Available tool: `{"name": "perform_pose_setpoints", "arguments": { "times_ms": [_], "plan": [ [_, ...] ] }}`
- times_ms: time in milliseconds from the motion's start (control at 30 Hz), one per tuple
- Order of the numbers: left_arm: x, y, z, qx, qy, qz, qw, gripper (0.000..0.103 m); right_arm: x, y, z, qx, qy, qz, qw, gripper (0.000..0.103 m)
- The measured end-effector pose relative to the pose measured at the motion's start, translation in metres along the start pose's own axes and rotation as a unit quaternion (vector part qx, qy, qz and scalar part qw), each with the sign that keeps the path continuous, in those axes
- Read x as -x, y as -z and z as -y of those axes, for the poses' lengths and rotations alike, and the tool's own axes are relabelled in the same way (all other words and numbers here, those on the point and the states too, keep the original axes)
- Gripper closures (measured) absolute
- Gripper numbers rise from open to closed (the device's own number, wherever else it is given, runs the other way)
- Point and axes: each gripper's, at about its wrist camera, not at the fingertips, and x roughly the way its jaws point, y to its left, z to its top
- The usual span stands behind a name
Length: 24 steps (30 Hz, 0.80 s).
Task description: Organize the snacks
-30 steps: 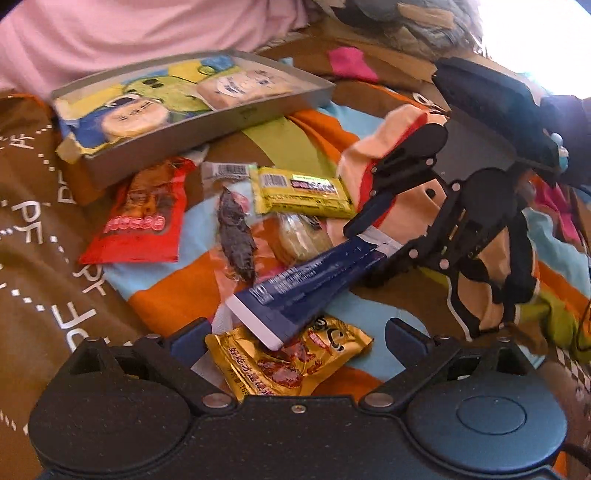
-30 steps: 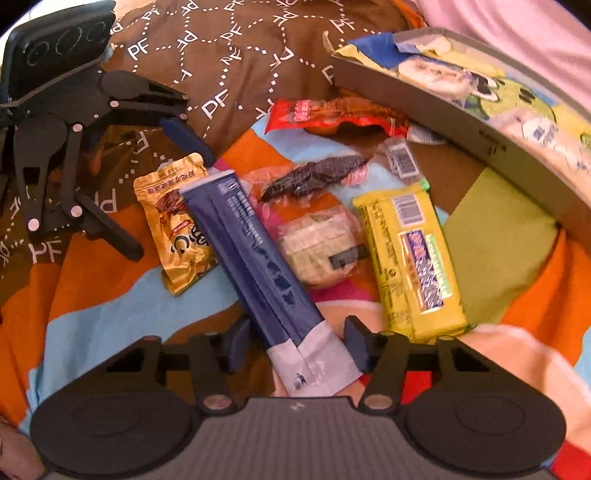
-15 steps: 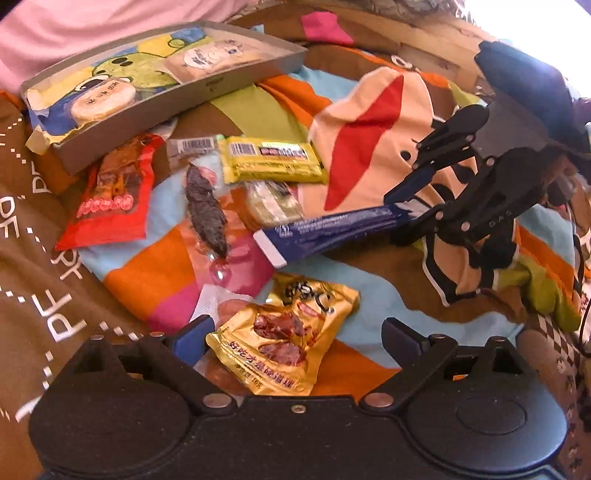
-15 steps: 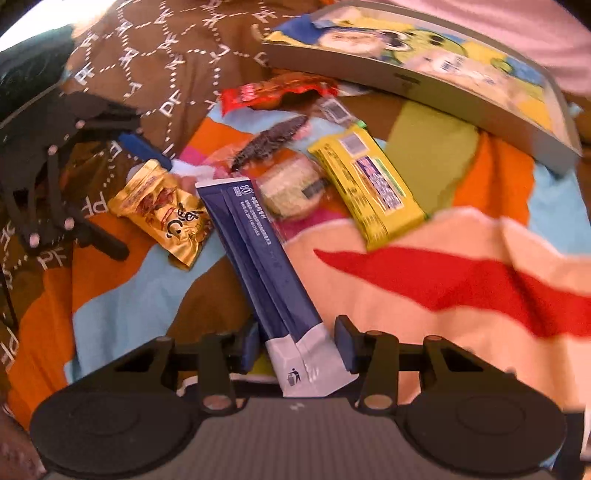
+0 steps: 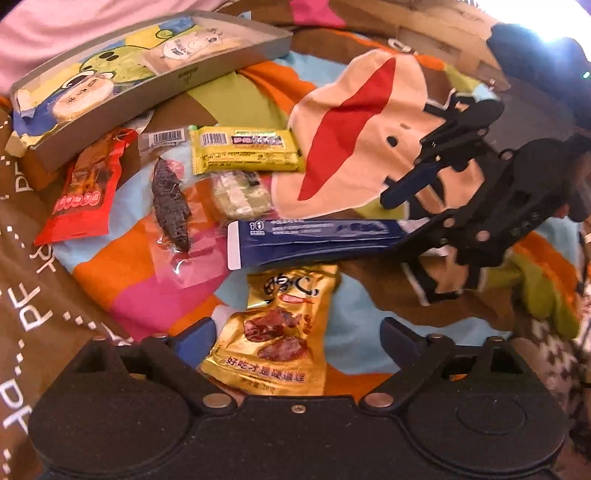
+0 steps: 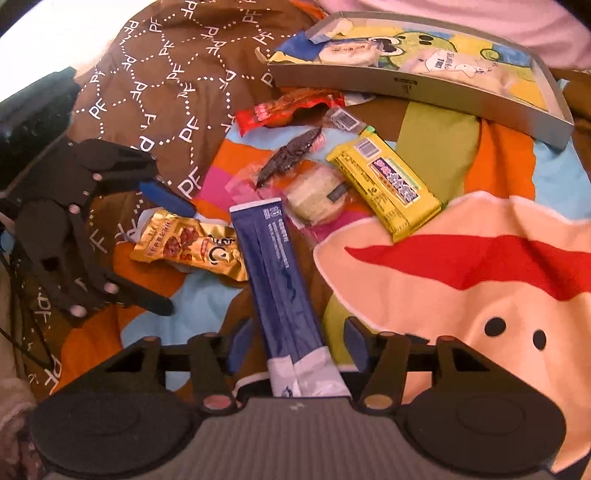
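A long blue packet [image 6: 280, 258] runs between the fingers of my right gripper [image 6: 297, 341], which is shut on its white end. From the left wrist view the blue packet [image 5: 314, 236] lies level and reaches the right gripper [image 5: 395, 221]. My left gripper [image 5: 295, 338] stands open around a gold snack packet [image 5: 280, 332] on the blanket. Beyond them lie a yellow bar [image 5: 247, 149], a red packet [image 5: 85, 192], a dark dried snack in a clear wrapper [image 5: 170, 206] and a pale round cake [image 5: 240, 192].
A shallow grey box [image 5: 177, 79] with a cartoon lining holds a few wrapped cakes at the back. Everything rests on a soft, uneven cartoon blanket [image 6: 480, 314], with a brown lettered cover [image 6: 166, 74] to one side. Pink cloth [image 5: 74, 26] lies behind the box.
The right gripper has drawn back with the blue packet, whose far end swung off the gold packet. The left gripper has come closer over the gold packet.
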Motion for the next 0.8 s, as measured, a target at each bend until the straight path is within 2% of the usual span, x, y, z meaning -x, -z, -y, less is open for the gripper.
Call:
{"name": "perform_pose_setpoints", "arguments": {
  "times_ms": [133, 300, 367, 400, 467, 533, 800],
  "plan": [
    [-0.012, -0.003, 0.002, -0.021, -0.003, -0.006, 0.9998, 0.016, -0.005, -0.001, -0.006, 0.035, 0.002, 0.007, 0.999, 0.032],
    [-0.013, -0.002, 0.003, -0.04, 0.001, 0.0, 0.9992, 0.021, -0.009, 0.002, -0.011, 0.057, -0.009, 0.018, 0.998, 0.032],
    [-0.01, -0.002, 0.001, -0.033, 0.004, -0.002, 0.9994, 0.029, -0.009, 0.002, -0.01, 0.055, -0.018, 0.023, 0.998, 0.033],
    [-0.009, -0.003, 0.0, -0.026, 0.005, -0.003, 0.9996, 0.032, -0.009, 0.001, -0.01, 0.053, -0.022, 0.024, 0.998, 0.034],
    [-0.006, -0.005, -0.004, -0.002, 0.007, -0.004, 1.0, 0.044, -0.01, 0.0, -0.011, 0.05, -0.028, 0.026, 0.998, 0.05],
    [-0.005, -0.006, -0.008, 0.025, 0.014, -0.002, 0.9996, 0.045, -0.011, 0.001, -0.012, 0.048, -0.03, 0.026, 0.998, 0.061],
    [-0.01, -0.005, -0.005, 0.041, 0.002, -0.006, 0.9991, 0.044, -0.016, 0.005, -0.012, 0.017, -0.029, 0.032, 0.999, 0.062]
  ]
}}
